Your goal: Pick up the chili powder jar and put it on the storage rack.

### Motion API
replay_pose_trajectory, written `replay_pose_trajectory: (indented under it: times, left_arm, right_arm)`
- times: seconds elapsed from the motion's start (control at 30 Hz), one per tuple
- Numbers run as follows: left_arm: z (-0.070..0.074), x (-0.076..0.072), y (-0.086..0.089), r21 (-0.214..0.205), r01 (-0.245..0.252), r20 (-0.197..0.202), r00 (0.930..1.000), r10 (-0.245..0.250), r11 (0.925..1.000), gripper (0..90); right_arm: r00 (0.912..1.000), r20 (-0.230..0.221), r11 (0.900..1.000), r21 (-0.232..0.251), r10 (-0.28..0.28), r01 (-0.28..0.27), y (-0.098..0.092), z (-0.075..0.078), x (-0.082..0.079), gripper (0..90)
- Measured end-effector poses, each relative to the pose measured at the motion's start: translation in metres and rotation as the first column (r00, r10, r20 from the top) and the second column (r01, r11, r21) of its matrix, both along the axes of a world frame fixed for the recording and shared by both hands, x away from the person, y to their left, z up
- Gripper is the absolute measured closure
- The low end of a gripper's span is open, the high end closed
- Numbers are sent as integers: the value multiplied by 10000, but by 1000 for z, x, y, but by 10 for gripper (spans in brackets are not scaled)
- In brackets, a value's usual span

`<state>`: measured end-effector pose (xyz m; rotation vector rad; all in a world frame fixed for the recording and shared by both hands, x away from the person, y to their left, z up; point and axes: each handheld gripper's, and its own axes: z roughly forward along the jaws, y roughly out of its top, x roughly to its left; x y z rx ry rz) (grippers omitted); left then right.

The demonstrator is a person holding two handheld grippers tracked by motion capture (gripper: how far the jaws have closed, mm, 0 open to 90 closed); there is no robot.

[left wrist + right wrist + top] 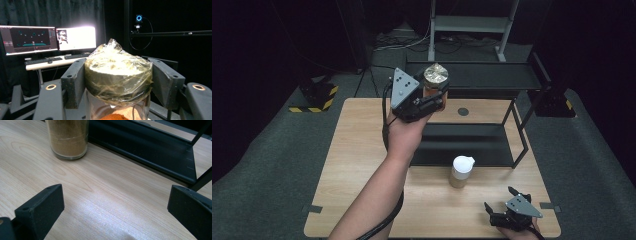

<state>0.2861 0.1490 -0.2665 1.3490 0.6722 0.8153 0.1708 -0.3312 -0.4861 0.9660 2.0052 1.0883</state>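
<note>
1. We are looking at a light wooden table (362, 165) standing on grey carpeted floor (267, 175).
2. A black two-tier shelf rack (472, 145) is sitting on the table's far half, ahead of the right gripper (504, 207) and to its left.
3. A glass jar with a white lid (461, 171), filled with brownish powder, is standing upright on the bare wood just in front of the rack, ahead-left of the right gripper and well clear of its wide-apart jaws.
4. The right gripper is resting low at the table's near edge.
</note>
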Motion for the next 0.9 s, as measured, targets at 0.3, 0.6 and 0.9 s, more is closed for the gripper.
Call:
replay_pose_trajectory:
  times: [0.3, 0.6, 0.9]
  left_arm:
    - [12, 11, -6, -68, -193, 101, 9998, 193, 9998, 344]
    - [16, 24, -16, -51, -393, 56, 9992, 393, 9992, 344]
    - [16, 40, -25, -57, -757, -29, 9971, 757, 9971, 344]
  right_arm:
    - [10000, 23, 10000, 44, -23, 23, 0, 0, 0, 0]
    - [10000, -27, 9999, 145, -28, 28, -2, 0, 0, 0]
    - [10000, -29, 9997, 261, -37, 38, -4, -1, 0, 0]
